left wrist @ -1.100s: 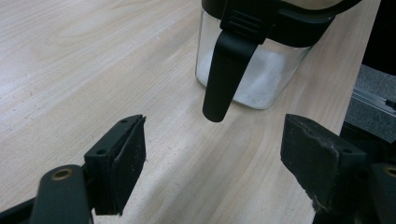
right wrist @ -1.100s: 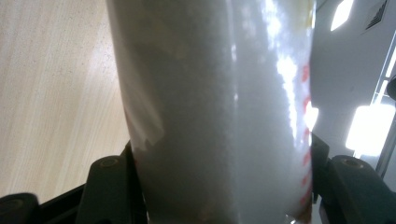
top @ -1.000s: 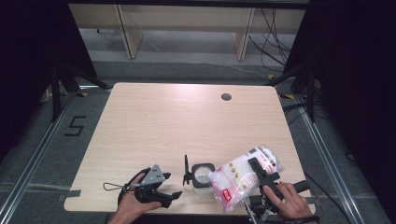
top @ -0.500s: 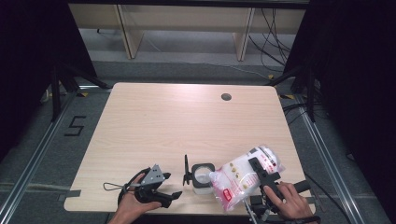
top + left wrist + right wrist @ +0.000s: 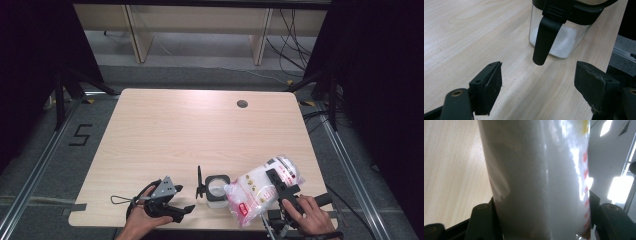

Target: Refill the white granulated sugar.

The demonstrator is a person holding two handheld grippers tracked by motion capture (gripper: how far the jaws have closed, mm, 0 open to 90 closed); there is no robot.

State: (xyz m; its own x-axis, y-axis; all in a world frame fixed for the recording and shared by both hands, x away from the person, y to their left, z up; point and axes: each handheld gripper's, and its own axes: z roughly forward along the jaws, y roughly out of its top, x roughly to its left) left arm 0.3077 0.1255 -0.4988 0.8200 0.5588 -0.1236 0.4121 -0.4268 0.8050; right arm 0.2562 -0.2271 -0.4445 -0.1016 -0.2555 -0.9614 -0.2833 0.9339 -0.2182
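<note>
Only thing I can actually read from my end is a black "5" [image 5: 81, 135] marked on the grey floor [image 5: 45, 150] just off the left side of the desk [image 5: 200, 130]. The clear bag [image 5: 260, 187] has red and yellow print on it, but it's way too small and blurry in the high view and washed out up close, so no luck there.
</note>
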